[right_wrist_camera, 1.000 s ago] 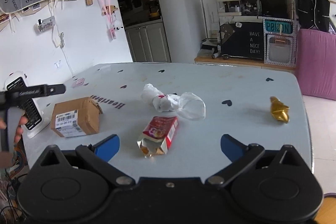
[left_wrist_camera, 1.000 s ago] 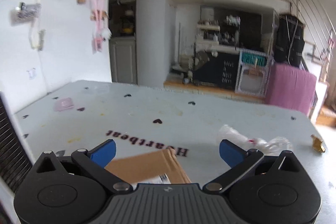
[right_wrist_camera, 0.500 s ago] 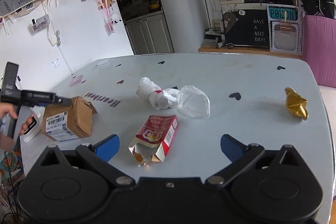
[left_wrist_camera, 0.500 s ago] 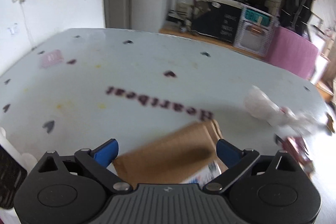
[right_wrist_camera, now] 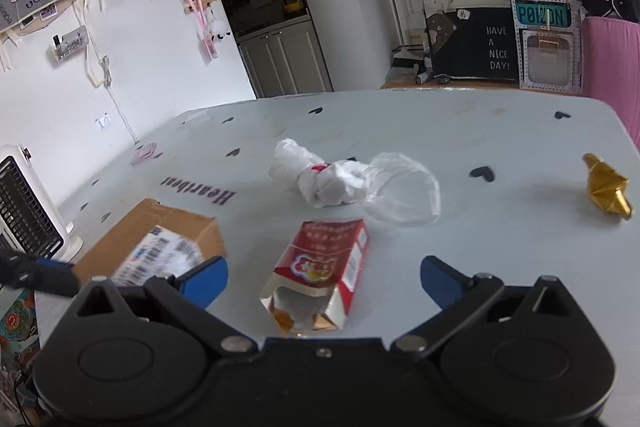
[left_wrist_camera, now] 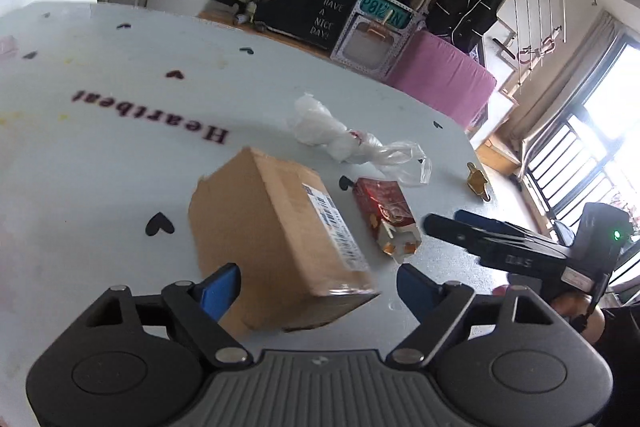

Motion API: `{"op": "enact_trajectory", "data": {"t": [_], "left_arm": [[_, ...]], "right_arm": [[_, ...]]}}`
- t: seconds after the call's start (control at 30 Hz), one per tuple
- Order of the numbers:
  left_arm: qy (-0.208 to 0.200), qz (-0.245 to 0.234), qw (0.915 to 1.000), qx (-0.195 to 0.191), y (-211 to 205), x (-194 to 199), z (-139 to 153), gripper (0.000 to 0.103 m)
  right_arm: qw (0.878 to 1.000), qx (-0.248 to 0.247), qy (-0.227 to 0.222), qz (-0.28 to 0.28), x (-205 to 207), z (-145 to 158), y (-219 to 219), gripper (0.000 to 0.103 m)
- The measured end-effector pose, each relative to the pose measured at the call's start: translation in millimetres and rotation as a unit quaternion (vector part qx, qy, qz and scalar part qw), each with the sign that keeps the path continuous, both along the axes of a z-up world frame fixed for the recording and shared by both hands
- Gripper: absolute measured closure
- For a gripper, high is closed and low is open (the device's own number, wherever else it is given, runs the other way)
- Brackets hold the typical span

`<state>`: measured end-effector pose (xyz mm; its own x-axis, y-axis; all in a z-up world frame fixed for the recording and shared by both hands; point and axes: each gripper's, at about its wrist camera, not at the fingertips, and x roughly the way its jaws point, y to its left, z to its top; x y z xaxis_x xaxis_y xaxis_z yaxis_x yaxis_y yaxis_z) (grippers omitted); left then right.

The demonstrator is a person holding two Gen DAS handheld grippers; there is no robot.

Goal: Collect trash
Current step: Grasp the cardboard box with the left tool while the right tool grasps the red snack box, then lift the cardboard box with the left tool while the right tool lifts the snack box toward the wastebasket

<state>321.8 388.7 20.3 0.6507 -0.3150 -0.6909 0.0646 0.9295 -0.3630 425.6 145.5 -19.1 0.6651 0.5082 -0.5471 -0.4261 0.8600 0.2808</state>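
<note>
- Left wrist view: left gripper [left_wrist_camera: 318, 287] angled down over the cardboard box [left_wrist_camera: 276, 239] on the table [left_wrist_camera: 100, 155], jaws closing with the box between them, pads not pressing yet; red carton [left_wrist_camera: 386, 213] just right of it; plastic bag [left_wrist_camera: 352, 143] behind.
- Right wrist view: right gripper [right_wrist_camera: 324, 277] spread wide, empty; red carton [right_wrist_camera: 320, 275] lying between the fingers; gold wrapper [right_wrist_camera: 606, 187] far right.

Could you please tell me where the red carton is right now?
The red carton lies on the table, centred before the right tongs, between the cardboard box and the plastic bag.
</note>
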Motion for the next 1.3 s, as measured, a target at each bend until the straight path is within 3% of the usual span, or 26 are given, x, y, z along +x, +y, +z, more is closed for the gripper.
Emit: {"op": "enact_trajectory", "data": {"t": [0.13,0.17,0.3,0.63,0.77,0.87,1.03,1.13,1.2,1.3], "left_arm": [[-0.006,0.071,0.9972,-0.021,7.3,-0.7,-1.1,0.010],[-0.004,0.092,0.9952,-0.033,11.6,-0.4,-3.9,0.005],[0.020,0.145,0.9836,-0.106,25.6,6.0,-18.8,0.001],[0.055,0.166,0.9679,-0.181,18.3,26.1,-61.4,0.000],[0.044,0.176,0.9618,-0.205,20.7,26.2,-69.3,0.000],[0.043,0.173,0.9617,-0.208,17.3,28.9,-70.4,0.001],[0.051,0.164,0.9616,-0.214,5.7,32.4,-71.9,0.010],[0.052,0.168,0.9617,-0.210,-0.8,35.6,-70.3,0.017],[0.048,0.168,0.9618,-0.210,-5.3,37.3,-66.9,0.027],[0.041,0.167,0.9677,-0.184,-15.9,36.5,-56.7,0.034]], "right_arm": [[1.000,0.000,0.008,-0.001,5.0,-4.6,8.9,0.000],[1.000,0.000,0.010,-0.001,6.2,-5.7,10.4,0.000],[1.000,0.005,0.019,-0.005,10.6,-10.0,13.8,0.000],[0.999,0.011,0.045,0.003,18.3,-26.6,31.7,0.000],[0.996,0.051,0.058,-0.040,24.6,-29.6,27.9,0.012],[0.996,0.044,0.054,-0.050,29.3,-29.2,32.7,0.012],[0.998,-0.016,0.040,-0.050,38.0,-31.0,53.3,0.015],[0.998,-0.038,0.032,-0.047,36.4,-30.3,57.7,0.029],[0.997,-0.047,0.031,-0.043,34.8,-29.0,55.6,0.041],[0.998,-0.051,0.037,-0.030,33.0,-27.9,48.7,0.041]]}}
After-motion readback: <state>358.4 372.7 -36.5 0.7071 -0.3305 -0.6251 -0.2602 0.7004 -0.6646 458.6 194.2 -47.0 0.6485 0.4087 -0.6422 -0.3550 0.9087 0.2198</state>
